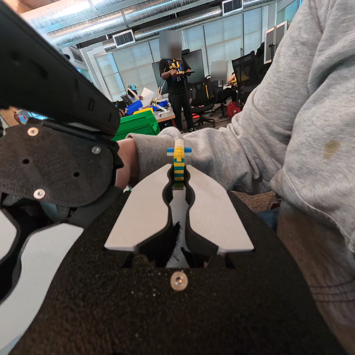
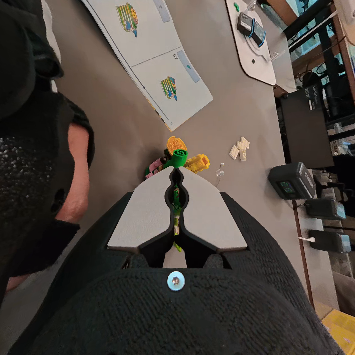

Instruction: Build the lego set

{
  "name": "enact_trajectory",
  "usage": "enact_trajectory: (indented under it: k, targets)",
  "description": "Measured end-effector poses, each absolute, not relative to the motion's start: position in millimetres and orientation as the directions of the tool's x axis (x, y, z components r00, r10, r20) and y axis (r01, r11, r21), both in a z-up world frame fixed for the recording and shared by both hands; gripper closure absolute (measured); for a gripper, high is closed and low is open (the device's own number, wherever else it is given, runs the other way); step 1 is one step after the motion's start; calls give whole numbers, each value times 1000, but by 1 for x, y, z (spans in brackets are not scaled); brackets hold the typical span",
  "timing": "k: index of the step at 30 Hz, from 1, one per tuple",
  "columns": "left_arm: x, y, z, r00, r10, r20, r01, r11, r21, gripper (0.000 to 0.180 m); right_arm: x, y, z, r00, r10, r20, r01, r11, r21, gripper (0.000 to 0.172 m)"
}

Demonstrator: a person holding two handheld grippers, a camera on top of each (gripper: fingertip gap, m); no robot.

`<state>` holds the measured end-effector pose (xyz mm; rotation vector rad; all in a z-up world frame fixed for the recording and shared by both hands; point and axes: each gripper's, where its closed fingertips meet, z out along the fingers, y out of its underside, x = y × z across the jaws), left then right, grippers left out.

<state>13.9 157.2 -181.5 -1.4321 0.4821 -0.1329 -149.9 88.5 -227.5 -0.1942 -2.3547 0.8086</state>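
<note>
Broadly, a grey desk (image 2: 115,124) fills the right wrist view, and an open instruction booklet (image 2: 163,63) with drawings of a striped model is spread across its far part. A white board (image 2: 255,73) carrying black packs lies beyond it, and black devices (image 2: 292,181) are lined along the desk edge.

In the left wrist view the scene is crowded by a grey sleeve (image 1: 249,144) just behind the fingertips. Green bins (image 1: 138,124) are seen well beyond.

The left tool (image 1: 179,168) is clamped on a narrow stack of yellow and teal bricks (image 1: 178,172), which is raised in front of the sleeve. Both pads are pressed against the stack's lower half. Its top, crossed by a blue and white plate (image 1: 187,151), stands clear above the tips. The hold is judged sound, since the stack sits straight between the fingers. It is a low grip, so a side load on the top would probably lever the stack.

The right tool (image 2: 175,168) is closed, tip against tip, over a cluster of bricks on the desk. A green round piece (image 2: 179,158) lies just past its tips. Whether anything is pinched cannot be told. Green parts are glimpsed through the slot between the fingers.

Around it are an orange round plate (image 2: 176,144), yellow bricks (image 2: 198,163) and pink pieces (image 2: 155,165). A few white plates (image 2: 240,148) and a clear piece (image 2: 220,172) lie well apart to the right.
</note>
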Motion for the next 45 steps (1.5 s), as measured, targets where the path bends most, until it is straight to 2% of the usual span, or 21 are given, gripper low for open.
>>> enact_trajectory:
  k: [2, 4, 6, 7, 8, 10, 13, 15, 19, 26, 33, 39, 45]
  targets:
    - [14, 157, -181, 898, -371, -238, -195, 150, -969, 172, -151, 92, -214, -771, 377, 514, -70, 751, -657, 172]
    - [14, 158, -181, 898, -370, -240, -197, 151, -969, 172, -157, 107, -177, -715, 538, 447, -76, 576, -814, 172]
    - [13, 158, -181, 898, -367, -243, -199, 153, -968, 172, -161, 146, -126, -627, 740, 245, -99, 236, -967, 172]
    - [13, 159, -181, 899, -365, -243, -199, 153, -968, 172, -159, 174, -103, -598, 797, 89, -123, 19, -992, 172]
    - [12, 159, -181, 900, -363, -242, -198, 154, -968, 172, -153, 202, -84, -608, 790, -73, -142, -199, -970, 172]
    - [10, 159, -178, 904, -354, -239, -192, 163, -968, 172, -133, 250, -59, -713, 628, -313, -122, -550, -826, 172]
    - [7, 156, -170, 910, -336, -244, -178, 215, -960, 172, -105, 297, -45, -840, 380, -387, -84, -796, -599, 172]
    - [5, 157, -169, 914, -324, -245, -180, 218, -959, 172, -98, 310, -45, -871, 322, -371, -74, -832, -549, 171]
    - [0, 159, -168, 922, -311, -229, -166, 217, -962, 172, -93, 335, -48, -864, 349, -364, -112, -837, -536, 166]
    - [-13, 165, -167, 944, -286, -164, -107, 203, -973, 172, -101, 364, -63, -775, 454, -440, -146, -806, -574, 155]
    - [-33, 171, -163, 969, -239, -65, -15, 206, -979, 172, -133, 383, -97, -611, 489, -622, -181, -852, -492, 127]
    - [-31, 182, -165, 970, -191, -148, -109, 199, -974, 172, -141, 372, -102, -582, 516, -629, -155, -829, -537, 125]
    - [-35, 217, -165, 980, -113, -165, -142, 192, -971, 172, -138, 380, -97, -631, 387, -673, -107, -902, -418, 127]
